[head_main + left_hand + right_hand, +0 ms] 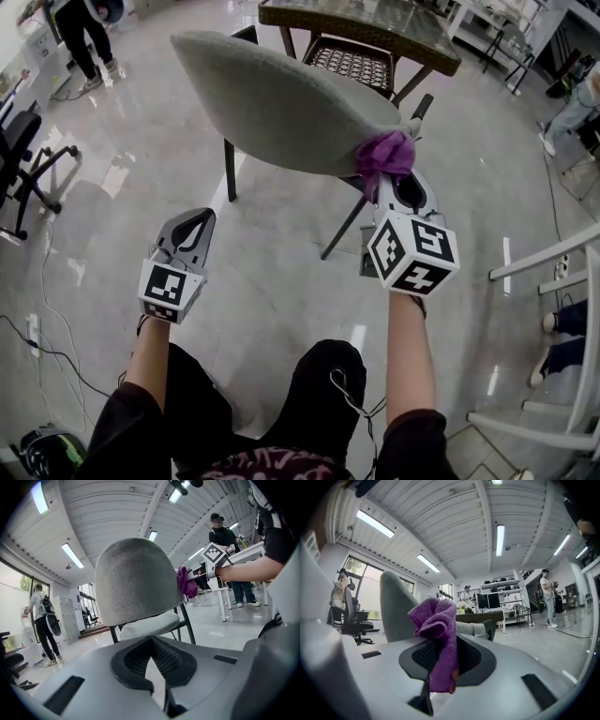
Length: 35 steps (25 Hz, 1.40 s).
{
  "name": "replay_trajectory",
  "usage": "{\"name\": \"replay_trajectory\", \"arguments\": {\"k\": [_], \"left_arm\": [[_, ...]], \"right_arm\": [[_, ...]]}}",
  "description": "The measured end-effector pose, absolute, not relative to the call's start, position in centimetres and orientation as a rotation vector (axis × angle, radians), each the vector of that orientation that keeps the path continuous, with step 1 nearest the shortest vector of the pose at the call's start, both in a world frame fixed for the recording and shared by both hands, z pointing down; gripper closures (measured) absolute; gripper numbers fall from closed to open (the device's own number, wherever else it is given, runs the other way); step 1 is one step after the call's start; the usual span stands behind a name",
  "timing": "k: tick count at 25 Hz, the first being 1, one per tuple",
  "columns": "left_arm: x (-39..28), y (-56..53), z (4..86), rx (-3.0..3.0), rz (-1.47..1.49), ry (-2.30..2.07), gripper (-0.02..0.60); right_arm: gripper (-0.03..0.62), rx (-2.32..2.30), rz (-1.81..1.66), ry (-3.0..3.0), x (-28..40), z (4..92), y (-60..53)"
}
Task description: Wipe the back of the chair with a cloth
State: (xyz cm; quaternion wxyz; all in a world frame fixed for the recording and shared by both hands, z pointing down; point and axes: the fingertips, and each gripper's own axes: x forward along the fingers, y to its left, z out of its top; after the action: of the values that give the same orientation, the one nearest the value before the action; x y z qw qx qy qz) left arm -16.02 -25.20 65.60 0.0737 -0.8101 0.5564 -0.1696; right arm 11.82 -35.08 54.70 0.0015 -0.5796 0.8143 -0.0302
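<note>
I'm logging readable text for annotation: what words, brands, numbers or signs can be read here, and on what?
No readable text.
Left cube and right cube: only black-and-white square patterns, no letters.
Shirt print: too blurred to read.

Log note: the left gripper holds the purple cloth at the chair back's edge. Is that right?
No, the right gripper holds the purple cloth at the chair back's edge; the right gripper view shows it pinched in the jaws. The left gripper is empty.
</note>
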Motion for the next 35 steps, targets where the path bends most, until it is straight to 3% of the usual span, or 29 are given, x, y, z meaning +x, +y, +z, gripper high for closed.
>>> {"name": "replay_trajectory", "arguments": {"k": [9, 15, 24, 35], "left_arm": [[-15.5, -24.3, 65.1, -2.448, -0.513, 1.72, 0.572], [-16.4, -24.3, 65.3, -2.428, -0.512, 1.737, 0.572], [-20.5, -22.8, 64.9, -2.387, -0.484, 1.851, 0.572], [-21.6, -22.2, 65.9, -2.354, -0.529, 1.879, 0.572]], "right_arm": [[0.5, -1.919, -0.028, 2.482, 14.7, 55.9, -34.8], [0.5, -1.631, 0.084, 2.707, 5.1, 56.3, -29.4], [0.5, -1.382, 0.069, 2.921, -7.6, 59.2, -30.0], [0.5, -1.585, -0.023, 2.815, -0.6, 60.4, -33.2]]}}
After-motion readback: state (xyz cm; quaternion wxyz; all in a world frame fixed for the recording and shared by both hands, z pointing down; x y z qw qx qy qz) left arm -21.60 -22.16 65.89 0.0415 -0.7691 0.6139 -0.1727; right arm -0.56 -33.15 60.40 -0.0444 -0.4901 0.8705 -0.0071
